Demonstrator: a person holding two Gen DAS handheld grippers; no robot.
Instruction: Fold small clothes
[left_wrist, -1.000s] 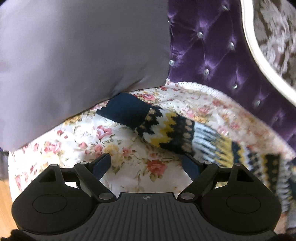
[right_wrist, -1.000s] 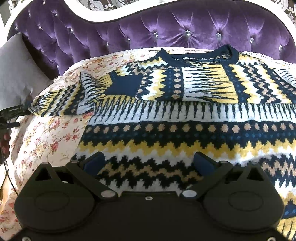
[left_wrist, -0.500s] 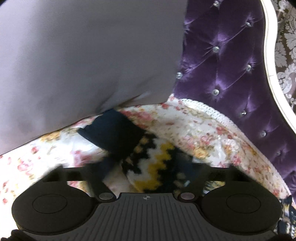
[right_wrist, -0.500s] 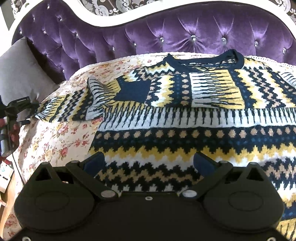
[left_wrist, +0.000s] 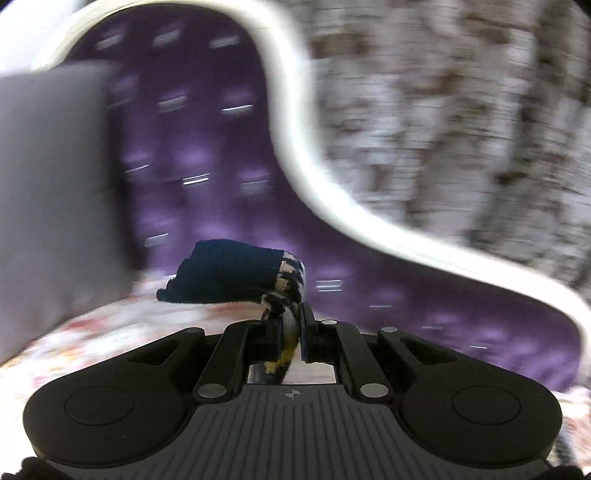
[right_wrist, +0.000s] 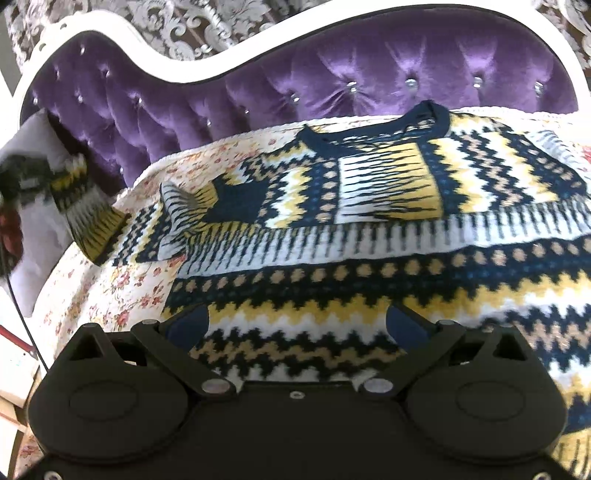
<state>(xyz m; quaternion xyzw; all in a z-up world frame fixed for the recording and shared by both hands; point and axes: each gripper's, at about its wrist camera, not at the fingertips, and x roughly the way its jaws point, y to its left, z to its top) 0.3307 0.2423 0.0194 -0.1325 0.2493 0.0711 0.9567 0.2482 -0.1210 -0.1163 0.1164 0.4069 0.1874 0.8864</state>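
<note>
Sweater sleeve cuff (left_wrist: 236, 275), navy, sticks up at 12 o'clock of the left gripper (left_wrist: 290, 332), whose fingers are pinched tight on it above the floral bedspread (left_wrist: 92, 332); frame blurred, grey pillow (left_wrist: 51, 184) at 9 o'clock. Right wrist view: sweater (right_wrist: 369, 229) lies flat on the bedspread, neckline toward the purple headboard (right_wrist: 332, 85); lifted sleeve at 9 o'clock. Right gripper (right_wrist: 299, 328) fingers spread wide over the hem, holding nothing.
</note>
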